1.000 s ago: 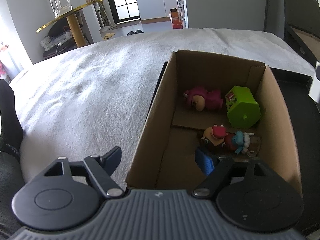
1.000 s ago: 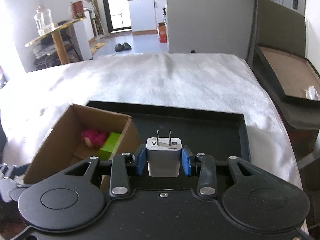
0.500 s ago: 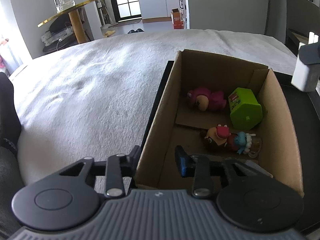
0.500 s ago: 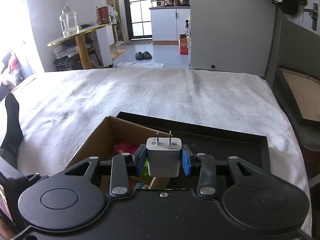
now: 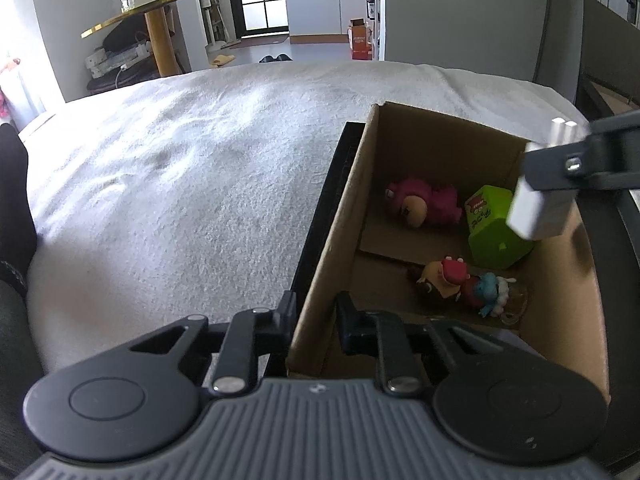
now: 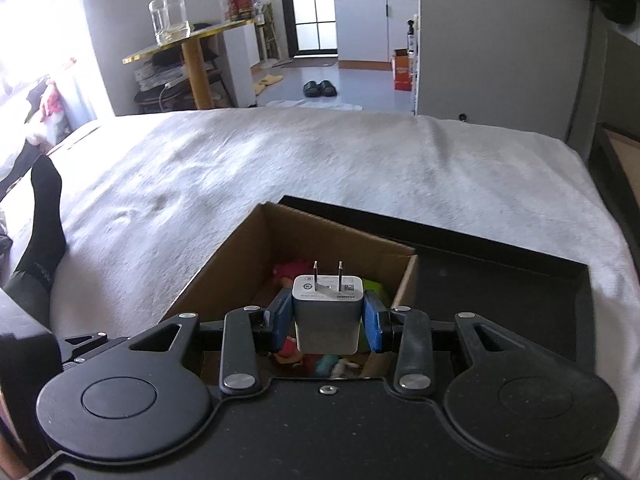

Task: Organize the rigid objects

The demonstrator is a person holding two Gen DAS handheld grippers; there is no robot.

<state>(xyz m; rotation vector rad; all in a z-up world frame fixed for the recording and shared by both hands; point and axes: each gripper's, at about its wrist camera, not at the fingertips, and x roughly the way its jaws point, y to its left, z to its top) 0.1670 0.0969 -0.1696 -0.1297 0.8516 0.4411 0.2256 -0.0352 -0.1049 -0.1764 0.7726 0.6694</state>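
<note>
Cardboard fills the near ground of the left wrist view, where the left gripper sits narrowed over the near left wall of the open brown cardboard box, one finger outside the wall and one inside; whether the pads actually press the wall cannot be told. The box rests on a shallow black tray laid on the white textured bedspread, along the tray's left edge. Inside the box, toward its near right corner, lie two small cartoon figurines, one with a red cap and one with blue hair, touching each other. Farther in, against the right wall, stands a tilted lime-green plastic block with a red label, and just left of it, near the far wall, lies a pink plush bear. The right gripper is clamped on a white square wall charger with two metal prongs, its blue pads on the charger's two sides, prongs pointing away from the camera. The charger hangs in the air above the box's right side, over the green block. Beyond the bed stand a gold-topped round side table and a clear glass jar on it.
</note>
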